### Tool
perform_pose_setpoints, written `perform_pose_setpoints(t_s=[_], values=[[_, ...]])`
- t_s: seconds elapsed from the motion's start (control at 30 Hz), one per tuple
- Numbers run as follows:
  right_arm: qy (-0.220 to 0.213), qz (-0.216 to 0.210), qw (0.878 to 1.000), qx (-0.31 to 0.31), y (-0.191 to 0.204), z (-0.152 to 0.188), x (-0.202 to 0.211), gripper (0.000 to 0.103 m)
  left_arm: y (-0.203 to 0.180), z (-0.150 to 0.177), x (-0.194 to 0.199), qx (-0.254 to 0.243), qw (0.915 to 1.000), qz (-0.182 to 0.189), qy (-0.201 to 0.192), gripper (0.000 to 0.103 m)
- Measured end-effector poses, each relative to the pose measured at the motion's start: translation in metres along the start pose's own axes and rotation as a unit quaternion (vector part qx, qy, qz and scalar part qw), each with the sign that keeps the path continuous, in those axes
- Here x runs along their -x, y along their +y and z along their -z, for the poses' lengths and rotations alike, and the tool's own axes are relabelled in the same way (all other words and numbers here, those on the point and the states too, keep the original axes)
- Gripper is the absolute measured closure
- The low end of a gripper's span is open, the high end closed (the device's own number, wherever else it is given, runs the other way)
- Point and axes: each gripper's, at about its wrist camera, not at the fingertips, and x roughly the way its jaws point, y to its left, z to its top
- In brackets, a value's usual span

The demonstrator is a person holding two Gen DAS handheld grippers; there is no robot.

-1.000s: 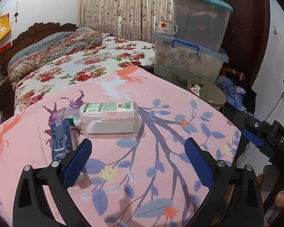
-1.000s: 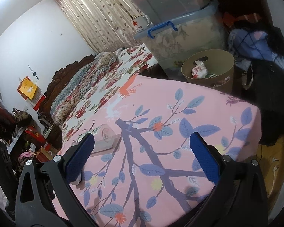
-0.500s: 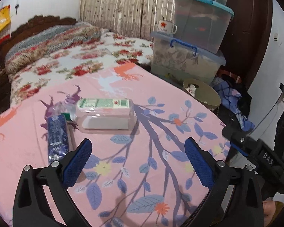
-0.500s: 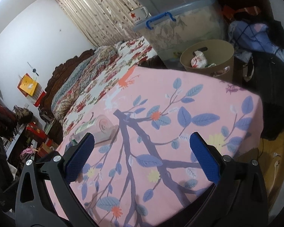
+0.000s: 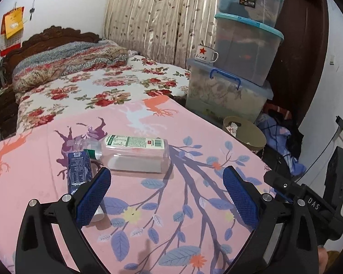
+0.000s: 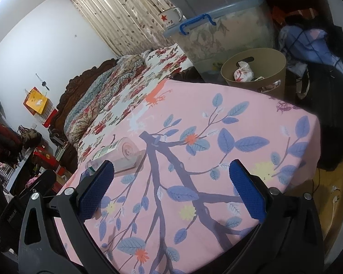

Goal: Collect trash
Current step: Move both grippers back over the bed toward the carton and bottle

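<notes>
While both tools hang above the pink leaf-printed bedspread (image 5: 45, 178), nothing has yet been collected. In the left wrist view, at left of centre, a dark blue printed carton (image 5: 78, 171) lies flat on the cloth, its near end hidden behind a blue pad. Touching its far end is the neck of a clear flat-sided plastic bottle with a green-and-white label (image 5: 135, 153), lying on its side at centre frame. The left gripper (image 5: 167, 196) stands wide open and holds nothing; its left pad sits over the carton, and the bottle lies just ahead of the gap. At right of centre, beyond the bed's edge, a tan round wastebasket (image 5: 251, 134) stands on the floor below the stacked translucent storage tubs (image 5: 228, 96).

In the right wrist view the same bottle shows end-on at lower left, the basket at upper right with crumpled paper inside. The right gripper (image 6: 170, 189) is likewise fully spread and empty, over bare cloth.

Judgement: the step in hand is the approach to the bottle. It should go well if the left tool closes across the bottle's flat faces near mid-body, not the tapered neck, and lifts clear without dragging the carton. The thin walls may buckle, so a moderate squeeze is advised.
</notes>
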Motion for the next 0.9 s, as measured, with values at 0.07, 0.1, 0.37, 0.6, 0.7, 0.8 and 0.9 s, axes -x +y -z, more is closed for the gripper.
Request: perform_pose_setpoints(t_s=[0.07,0.1,0.37,0.6,0.7,0.8,0.9], values=[[0.002,-0.001,1.0,0.002,0.001,0.001,-0.001,0.003,0.0,-0.002,-0.001,-0.006,0.9999,-0.007,0.006,0.009],[0.004,-0.002,1.0,0.002,0.002,0.002,-0.002,0.003,0.0,-0.002,0.0,-0.009,0.9999,-0.011,0.005,0.009],[0.016,-0.006,1.0,0.0,0.002,0.004,-0.006,0.003,-0.001,-0.005,0.009,-0.024,0.9994,-0.025,-0.004,0.009],[0.021,-0.01,1.0,-0.002,0.003,0.005,-0.008,0.003,-0.002,-0.004,0.006,-0.03,0.9987,-0.039,0.012,0.009],[0.022,-0.012,1.0,-0.001,0.003,0.005,-0.008,0.003,0.002,-0.004,0.003,-0.023,0.9988,-0.04,0.019,0.009],[0.024,-0.013,1.0,-0.002,0.003,0.005,-0.009,0.003,0.004,-0.003,0.004,-0.02,0.9986,-0.046,0.017,0.009],[0.023,-0.013,1.0,-0.001,0.004,0.005,-0.009,0.003,0.004,-0.003,0.005,-0.022,0.9983,-0.051,0.015,0.009]])
